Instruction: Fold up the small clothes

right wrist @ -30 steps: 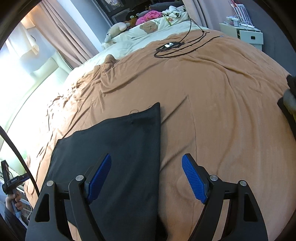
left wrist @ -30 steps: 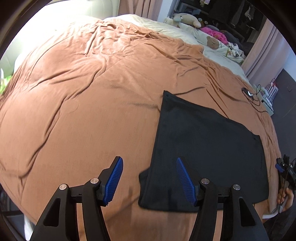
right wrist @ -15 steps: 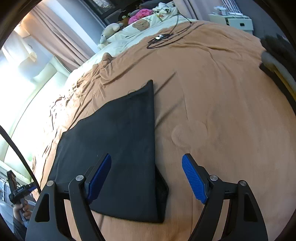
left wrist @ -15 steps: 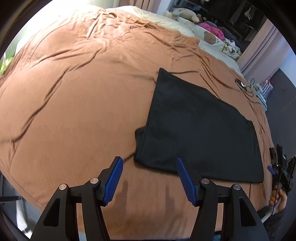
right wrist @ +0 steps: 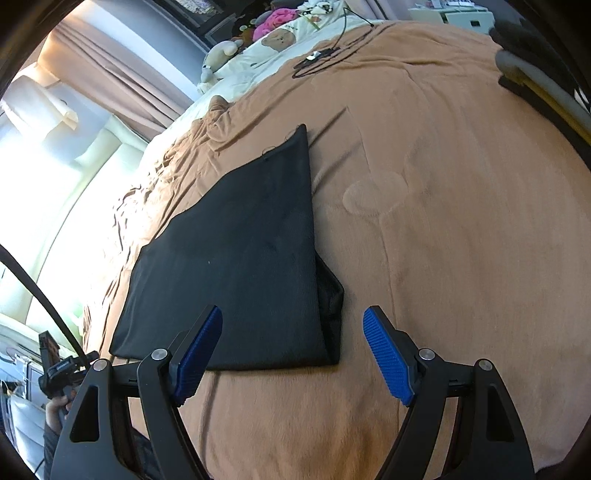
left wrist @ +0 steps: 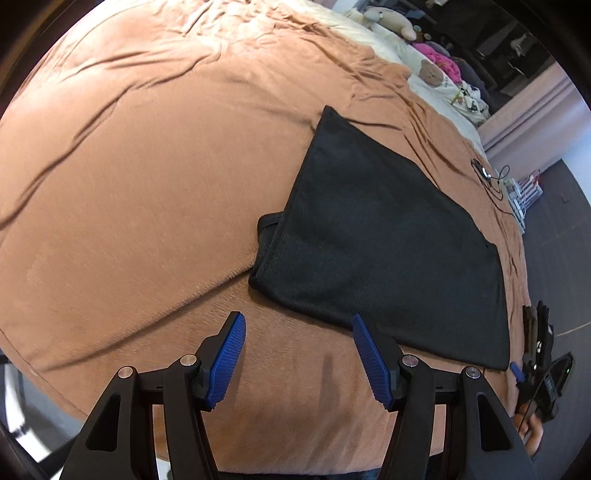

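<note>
A black garment (left wrist: 373,236) lies flat and folded on the brown blanket (left wrist: 147,177), with a small flap sticking out at its near left corner. My left gripper (left wrist: 297,325) hovers open just short of the garment's near edge, nothing between its blue pads. In the right wrist view the same garment (right wrist: 240,266) shows a folded-under flap at its near right corner. My right gripper (right wrist: 293,326) stands open over that near edge, empty. The other gripper in a hand (right wrist: 59,373) shows at the far left.
Black cables (right wrist: 321,59) and a small device lie on the blanket (right wrist: 443,221) beyond the garment. Stuffed toys and pillows (right wrist: 280,29) crowd the bed's head. A pile of dark and yellow clothes (right wrist: 535,81) sits at the right edge. The bed's near edge drops off below the grippers.
Both grippers have drawn back toward the near edge of the bed, so the garment now lies ahead of the fingers instead of under them. The jaws kept their width.
</note>
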